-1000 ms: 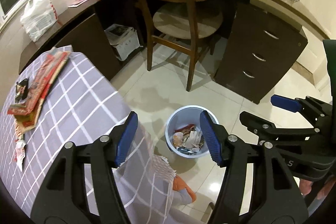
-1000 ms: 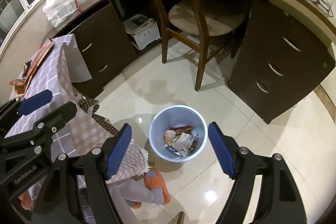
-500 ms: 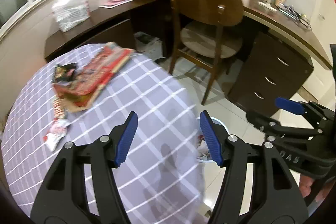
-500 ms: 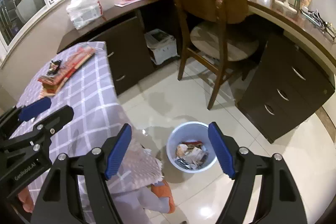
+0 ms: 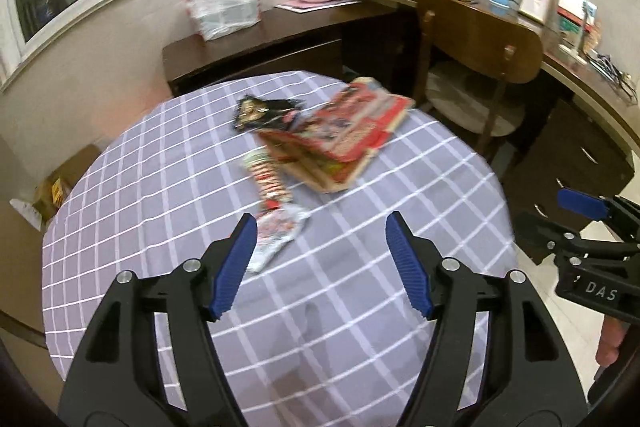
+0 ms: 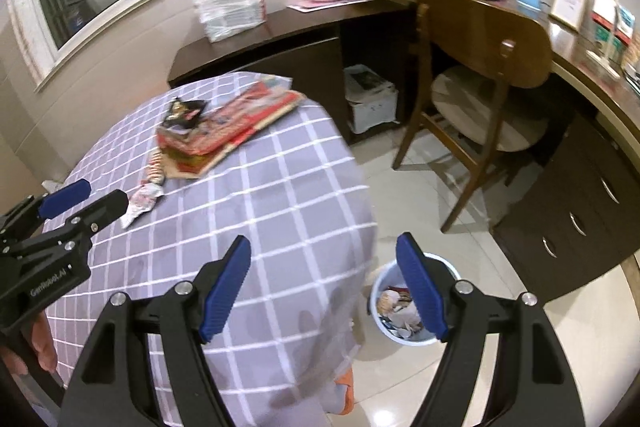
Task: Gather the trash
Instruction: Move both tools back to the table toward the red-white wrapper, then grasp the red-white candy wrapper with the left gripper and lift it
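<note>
A crumpled white and red wrapper (image 5: 276, 235) lies on the checked tablecloth (image 5: 160, 195), just beyond my open, empty left gripper (image 5: 318, 251). A red striped wrapper (image 5: 270, 179) and a black snack packet (image 5: 260, 115) lie farther on, beside a stack of red magazines (image 5: 348, 135). My right gripper (image 6: 324, 279) is open and empty over the table's right edge. The white trash bin (image 6: 404, 307) with paper scraps stands on the floor below it. The crumpled wrapper also shows in the right wrist view (image 6: 142, 201).
A wooden chair (image 6: 472, 75) stands at a dark curved desk (image 6: 580, 187) with drawers to the right. A white plastic bag (image 5: 224, 5) sits on the desk by the window. A cardboard box (image 5: 56, 183) is on the floor at left.
Both grippers have swung up and left from the bin on the floor toward the tabletop. The wrappers and magazines are now in front of my left gripper. Both stay open.
</note>
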